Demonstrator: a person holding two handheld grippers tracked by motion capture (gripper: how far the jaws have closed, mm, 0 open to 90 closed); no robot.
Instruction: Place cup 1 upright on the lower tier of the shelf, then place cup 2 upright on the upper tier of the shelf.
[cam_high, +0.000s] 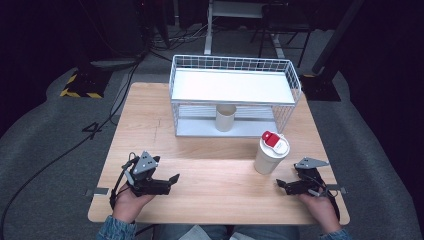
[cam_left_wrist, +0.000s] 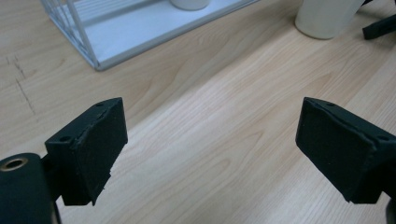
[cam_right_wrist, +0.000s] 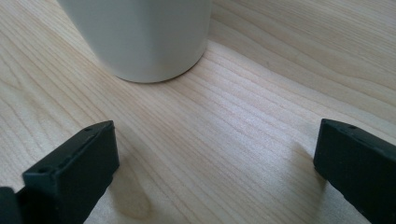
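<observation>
Left gripper (cam_high: 172, 178) held low near bench (cam_high: 215, 200) front-left corner, fingers (cam_left_wrist: 100, 149) spread, nothing between. Right gripper (cam_high: 279, 184) held near front-right corner, fingers (cam_right_wrist: 77, 170) spread wide, nothing gripped. Lidded cup (cam_high: 270, 152), red tab on lid, stood upright just beyond right gripper, apart from it. Wire rack (cam_high: 235, 95) placed at far edge. Open cup (cam_high: 225, 117) seen upright on rack's lower shelf.
</observation>
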